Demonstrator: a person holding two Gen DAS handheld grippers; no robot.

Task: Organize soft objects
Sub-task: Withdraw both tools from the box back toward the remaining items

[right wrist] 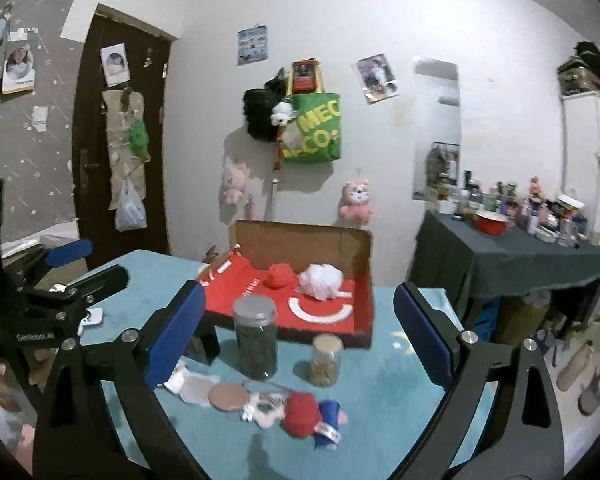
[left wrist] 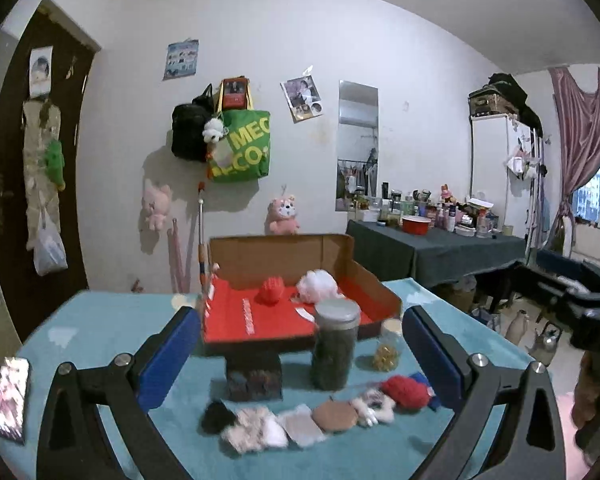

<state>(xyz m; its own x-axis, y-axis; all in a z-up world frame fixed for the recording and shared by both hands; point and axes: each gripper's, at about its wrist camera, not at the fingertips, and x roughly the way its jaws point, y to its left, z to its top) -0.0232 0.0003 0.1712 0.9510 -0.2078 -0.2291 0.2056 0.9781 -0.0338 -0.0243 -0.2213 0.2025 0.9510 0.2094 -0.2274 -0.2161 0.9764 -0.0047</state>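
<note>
Left wrist view: left gripper [left wrist: 300, 354] held above the near end of the table [left wrist: 100, 320], its blue-padded fingers [left wrist: 168, 356] spread wide apart, nothing between them. Teal cloth covers the table. Along the near edge lies a row of soft objects: a black pom [left wrist: 217, 417], a pinkish fluffy piece [left wrist: 252, 432], a pale square pad [left wrist: 302, 426], a round brown pad [left wrist: 335, 416], a white-and-brown plush bit [left wrist: 374, 406], a red woolly ball [left wrist: 406, 392] with something blue just behind it. Edges are blurred; cannot tell which pieces touch.

Behind the row stand a tall jar with grey lid [left wrist: 335, 346], dark contents, and a small jar [left wrist: 388, 346] with yellowish contents just to its right. A dark box [left wrist: 254, 378] sits left of the tall jar, under the front edge of an open cardboard box [left wrist: 300, 264] with a red floor. Inside the box, toward the back: a red knitted ball [left wrist: 272, 290] and a white fluffy puff [left wrist: 318, 286], near each other but apart. A phone [left wrist: 12, 398] lies at the table's left edge.

Right wrist view: right gripper [right wrist: 296, 338] also held over the table, fingers [right wrist: 176, 340] wide apart and empty. The left gripper shows at the far left edge. Red woolly ball [right wrist: 300, 414] and blue piece [right wrist: 328, 412] lie nearest this camera.
</note>
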